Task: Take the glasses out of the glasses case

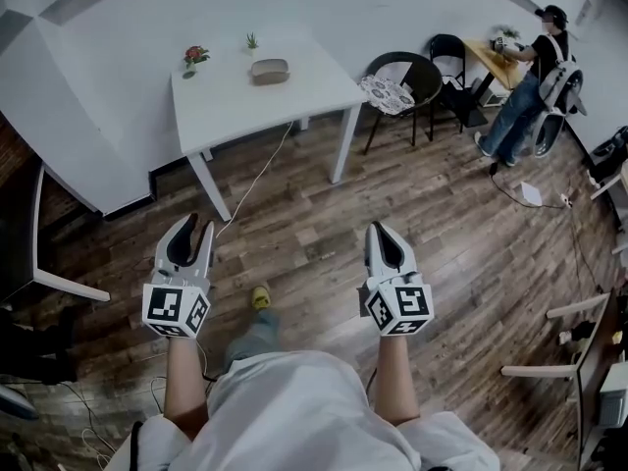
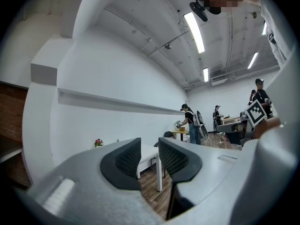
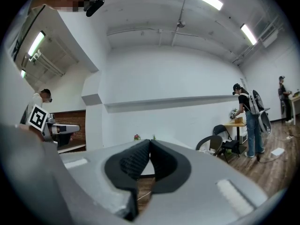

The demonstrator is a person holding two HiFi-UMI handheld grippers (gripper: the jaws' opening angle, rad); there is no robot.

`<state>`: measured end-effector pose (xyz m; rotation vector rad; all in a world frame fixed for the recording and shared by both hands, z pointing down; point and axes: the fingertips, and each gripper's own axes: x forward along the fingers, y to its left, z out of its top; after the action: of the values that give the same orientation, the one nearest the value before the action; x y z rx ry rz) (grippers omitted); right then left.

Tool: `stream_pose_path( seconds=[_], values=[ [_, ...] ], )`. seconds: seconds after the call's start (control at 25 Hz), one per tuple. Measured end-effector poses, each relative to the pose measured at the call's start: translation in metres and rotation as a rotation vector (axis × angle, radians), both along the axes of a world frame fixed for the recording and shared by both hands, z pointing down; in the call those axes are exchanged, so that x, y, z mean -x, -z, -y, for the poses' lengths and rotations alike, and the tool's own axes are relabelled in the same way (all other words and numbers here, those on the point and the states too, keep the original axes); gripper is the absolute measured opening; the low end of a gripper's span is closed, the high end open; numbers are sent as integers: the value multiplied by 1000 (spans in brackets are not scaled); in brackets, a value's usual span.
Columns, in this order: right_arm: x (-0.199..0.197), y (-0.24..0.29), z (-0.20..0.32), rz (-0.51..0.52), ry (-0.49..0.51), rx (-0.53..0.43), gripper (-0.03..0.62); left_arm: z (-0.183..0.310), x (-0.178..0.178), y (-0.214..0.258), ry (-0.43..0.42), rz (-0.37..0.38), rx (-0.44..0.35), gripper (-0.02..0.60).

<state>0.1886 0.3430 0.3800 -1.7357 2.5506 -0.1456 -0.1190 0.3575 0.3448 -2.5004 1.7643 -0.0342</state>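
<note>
Barely begun, it seems: one white table [image 1: 226,101] well ahead, two black chairs [image 1: 407,77] beside it, and both tools far short of it, empty: left gripper [image 1: 191,226] narrowly parted, right gripper [image 1: 381,230] pinched tip to tip. Left to reach and open: one glasses case [image 1: 270,70] on the tabletop, near two small potted plants [image 1: 194,57].

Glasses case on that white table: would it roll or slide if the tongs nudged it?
The glasses case looks low and oblong, so it probably slides rather than rolls. It seems small beside the table, likely light.
</note>
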Motion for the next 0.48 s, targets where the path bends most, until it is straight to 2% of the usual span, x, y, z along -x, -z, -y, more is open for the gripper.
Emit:
stream_pose_path(
  seconds=[0.48],
  values=[
    [63,-1,158,-22,-19,38,3,163,59,-10,-32,-27,48,125]
  ],
)
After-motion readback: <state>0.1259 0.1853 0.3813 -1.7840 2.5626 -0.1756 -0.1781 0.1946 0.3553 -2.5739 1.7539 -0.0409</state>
